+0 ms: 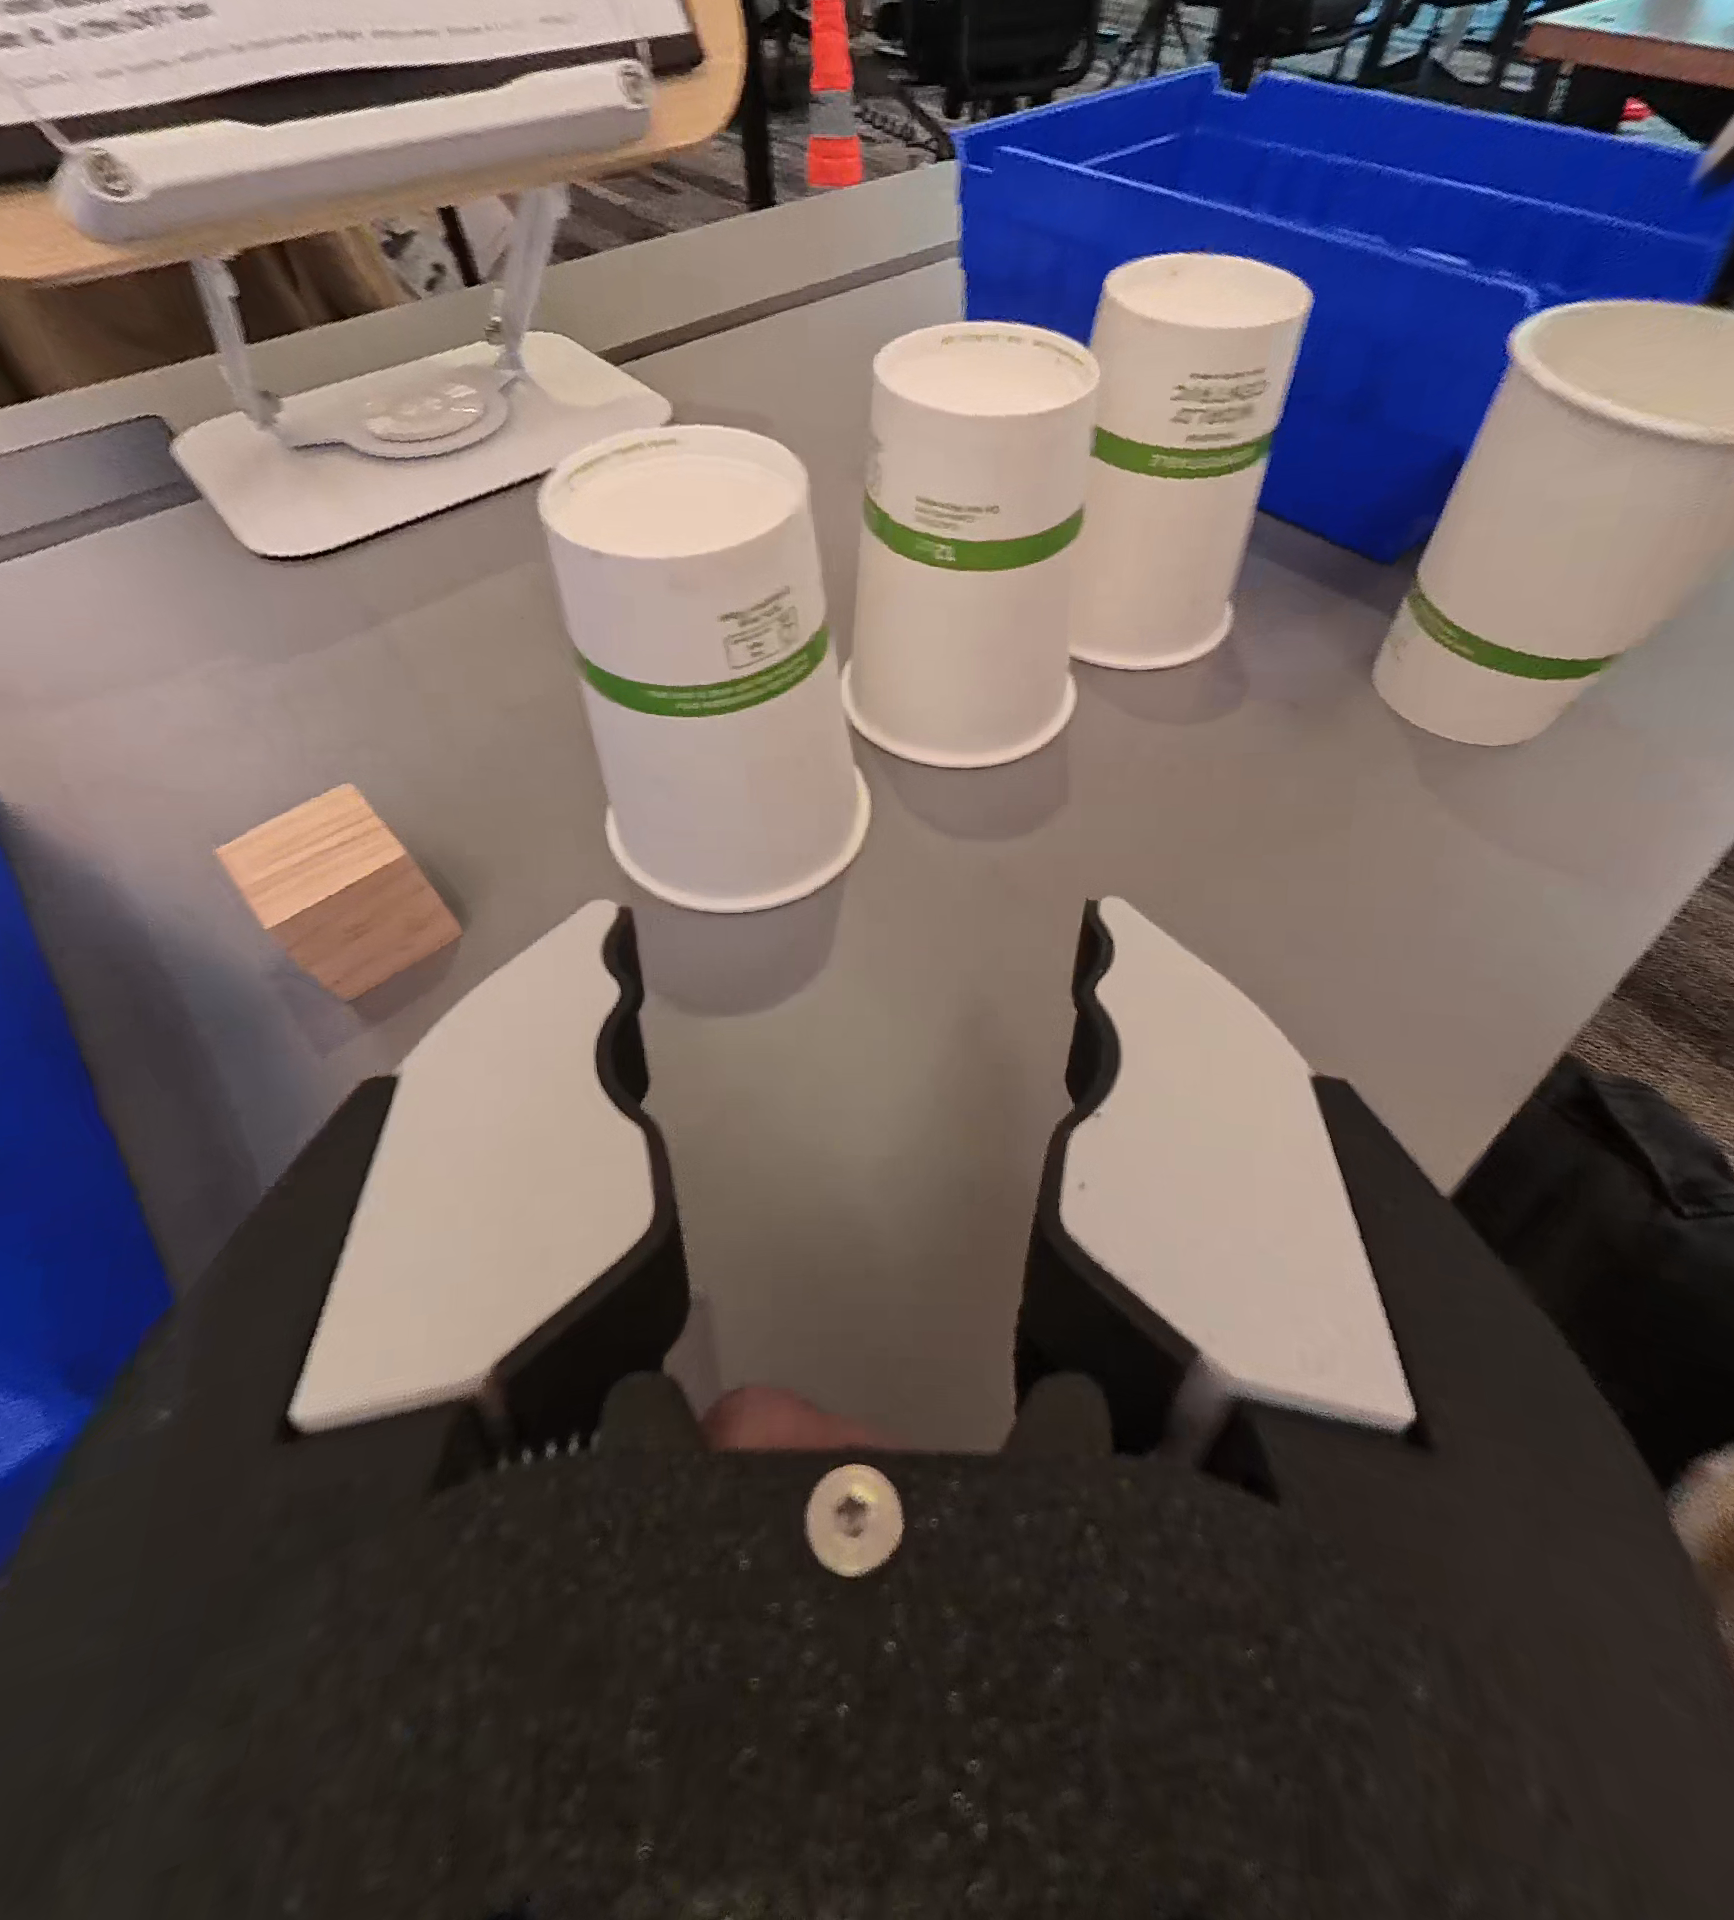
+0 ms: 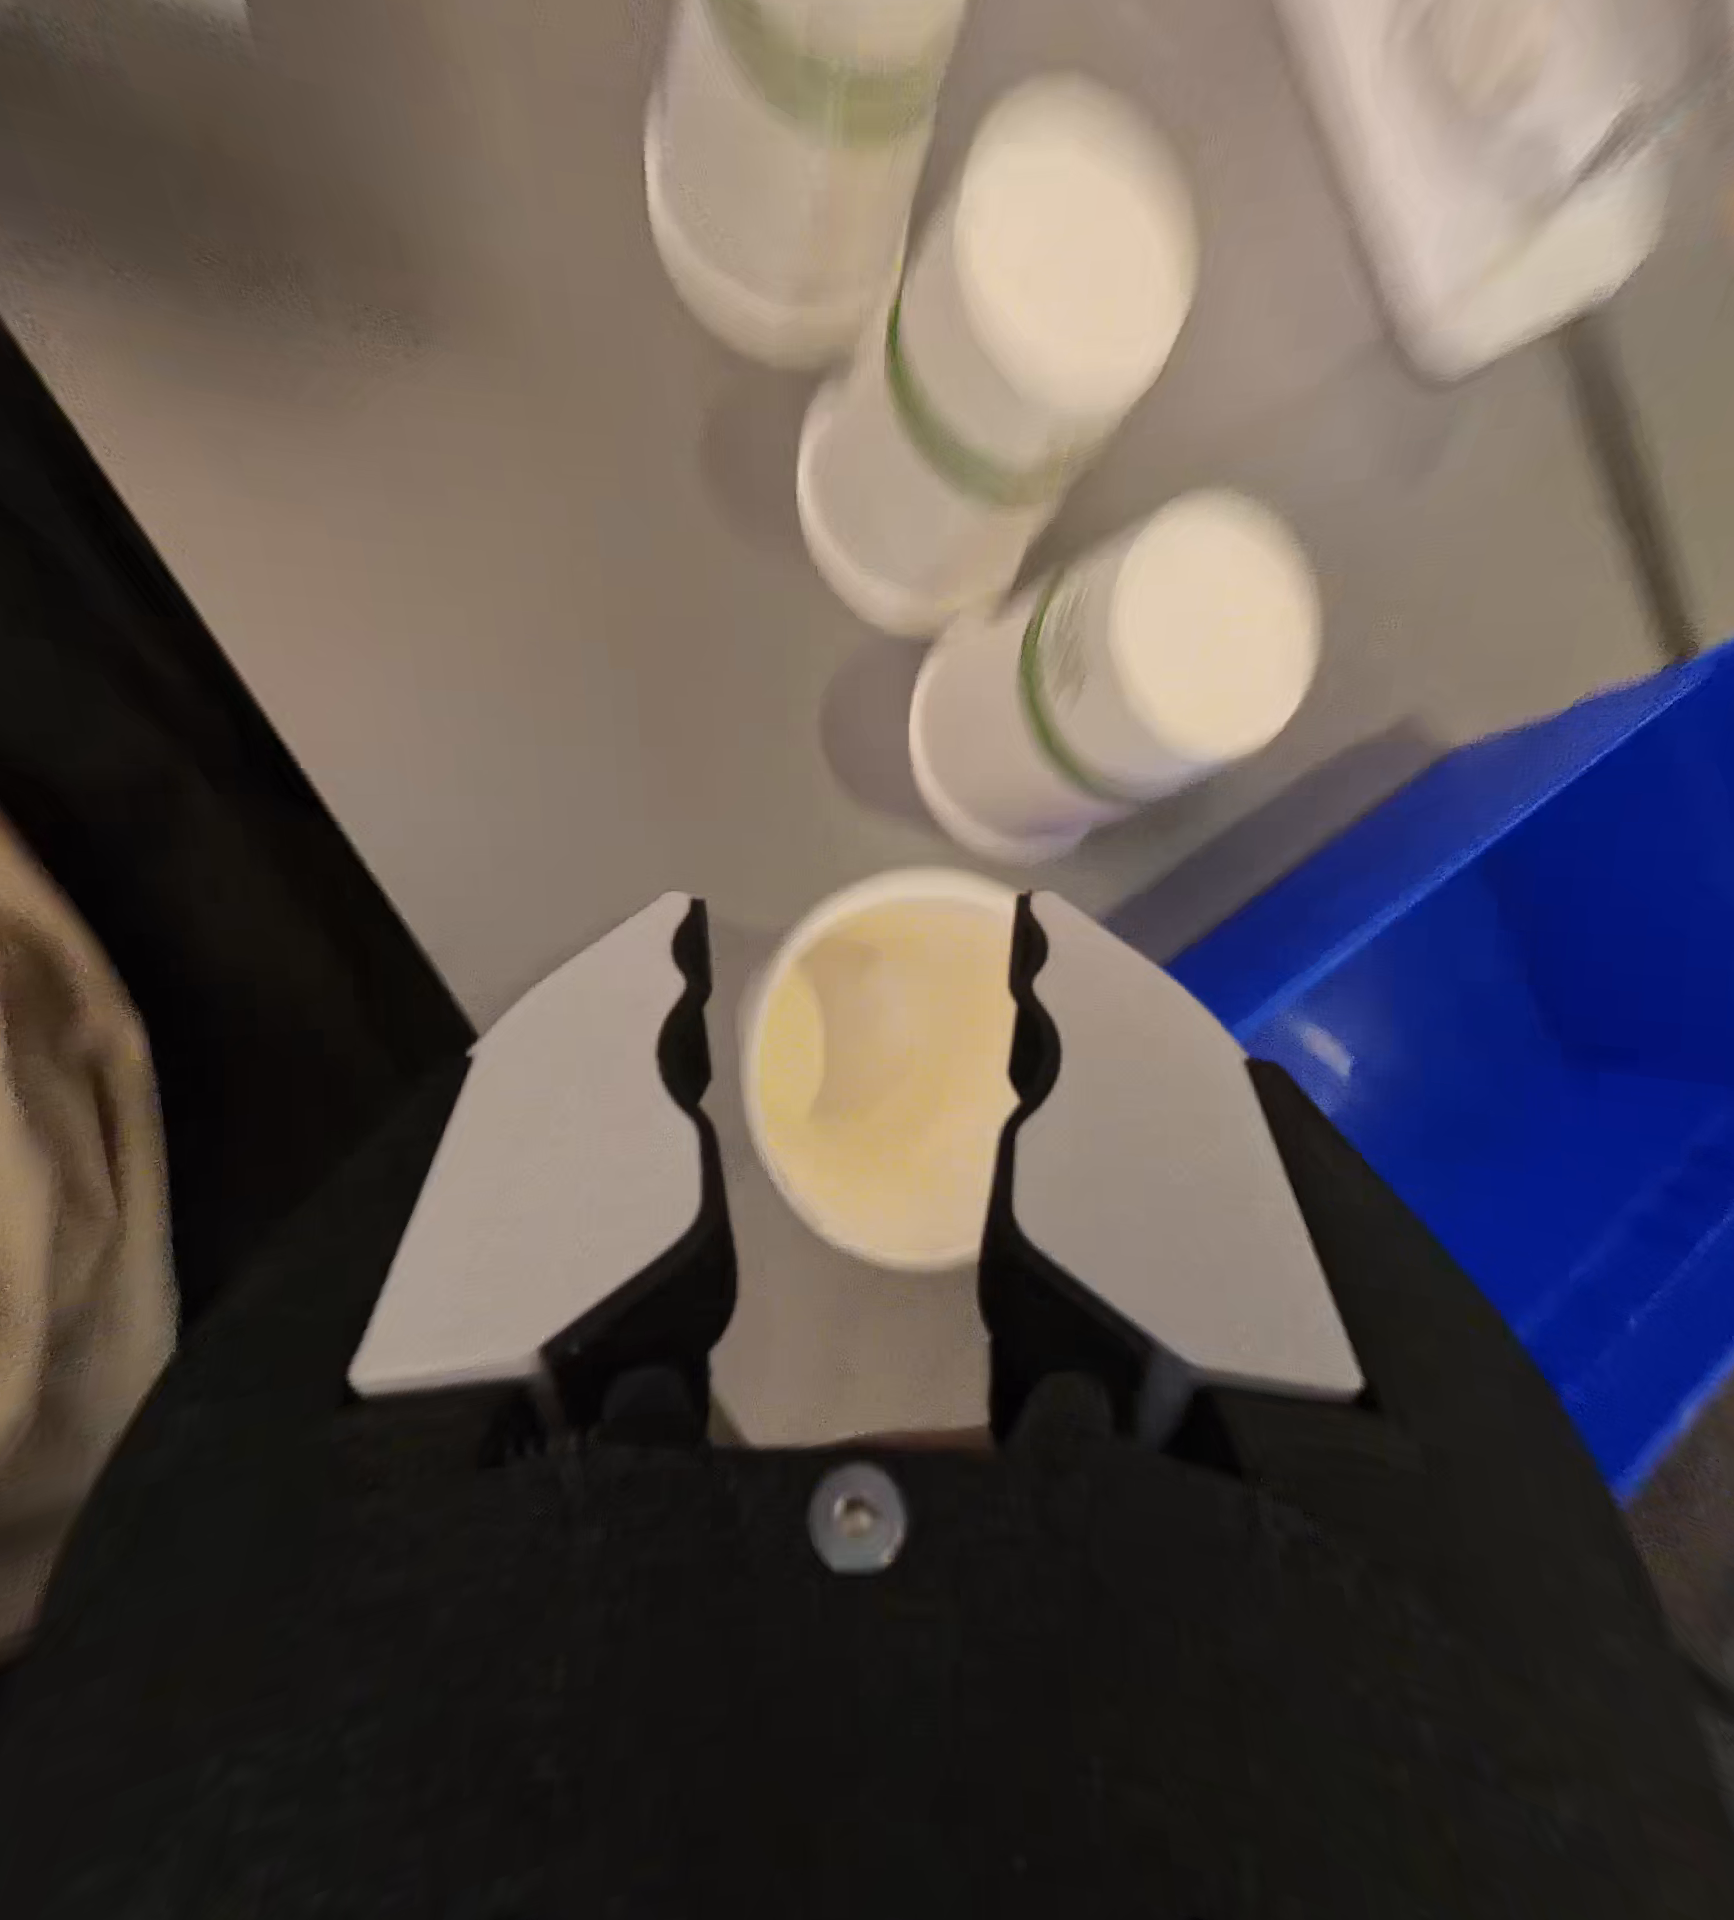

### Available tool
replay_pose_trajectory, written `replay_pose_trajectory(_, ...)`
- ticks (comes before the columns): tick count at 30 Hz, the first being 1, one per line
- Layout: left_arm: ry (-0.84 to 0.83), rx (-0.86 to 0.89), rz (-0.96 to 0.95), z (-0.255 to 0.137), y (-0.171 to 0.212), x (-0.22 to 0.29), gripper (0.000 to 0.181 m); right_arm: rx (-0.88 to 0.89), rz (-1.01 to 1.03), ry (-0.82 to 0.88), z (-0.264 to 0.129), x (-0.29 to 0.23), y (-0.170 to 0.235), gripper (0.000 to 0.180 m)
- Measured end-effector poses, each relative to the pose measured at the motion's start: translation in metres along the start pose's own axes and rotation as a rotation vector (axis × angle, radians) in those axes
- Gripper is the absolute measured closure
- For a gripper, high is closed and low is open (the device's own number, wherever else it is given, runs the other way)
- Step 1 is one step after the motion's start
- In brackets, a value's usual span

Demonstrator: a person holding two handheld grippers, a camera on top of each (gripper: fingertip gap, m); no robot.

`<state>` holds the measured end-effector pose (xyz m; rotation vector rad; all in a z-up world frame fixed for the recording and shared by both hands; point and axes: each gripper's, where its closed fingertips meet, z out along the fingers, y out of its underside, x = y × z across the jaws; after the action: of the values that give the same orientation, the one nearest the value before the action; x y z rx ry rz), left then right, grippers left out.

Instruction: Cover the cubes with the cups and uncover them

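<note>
White upright cup on grey table, beneath right gripper, jaws spread. Left gripper spread, empty. Wooden cube bare beside three inverted cups. Risk: hasty grab crushes or tips paper cup.

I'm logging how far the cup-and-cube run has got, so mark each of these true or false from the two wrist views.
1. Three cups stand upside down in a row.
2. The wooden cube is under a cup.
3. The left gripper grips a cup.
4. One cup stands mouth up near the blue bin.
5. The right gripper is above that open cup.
1. True: three inverted cups stand in a row on the grey table.
2. False: the wooden cube lies bare on the table, left of the nearest cup.
3. False: the left gripper is open and empty.
4. True: the upright cup stands beside the blue bin.
5. True: the right gripper hangs open over its mouth.
</note>
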<state>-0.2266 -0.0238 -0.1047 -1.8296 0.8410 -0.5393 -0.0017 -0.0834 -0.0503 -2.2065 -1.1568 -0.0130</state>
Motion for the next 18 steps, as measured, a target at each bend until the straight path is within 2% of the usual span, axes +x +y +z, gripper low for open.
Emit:
replay_pose_trajectory(1,-0.032,-0.005,-0.01,0.0,0.001,-0.005,0.102,0.16,0.041,0.022,-0.011,-0.003,-0.022,0.125)
replay_pose_trajectory(4,-0.078,-0.039,-0.062,0.003,0.008,-0.015,0.103,0.635,0.237,-0.068,-0.023,-0.034,-0.078,0.124)
replay_pose_trajectory(6,-0.093,-0.055,-0.094,0.006,0.013,-0.019,0.103,0.828,0.377,-0.191,-0.005,-0.066,-0.09,0.124)
replay_pose_trajectory(8,-0.124,-0.069,-0.121,0.01,0.017,-0.024,0.103,0.849,0.439,-0.193,0.03,-0.086,-0.082,0.118)
replay_pose_trajectory(10,-0.134,-0.077,-0.135,0.015,0.017,-0.024,0.103,0.843,0.414,-0.115,0.05,-0.094,-0.073,0.116)
replay_pose_trajectory(14,-0.227,-0.091,-0.08,0.037,0.005,-0.032,0.099,0.786,0.334,-0.044,0.06,-0.099,-0.062,0.119)
replay_pose_trajectory(18,-0.244,-0.109,-0.054,0.072,-0.012,-0.035,0.091,0.782,0.347,-0.083,0.06,-0.103,-0.06,0.121)
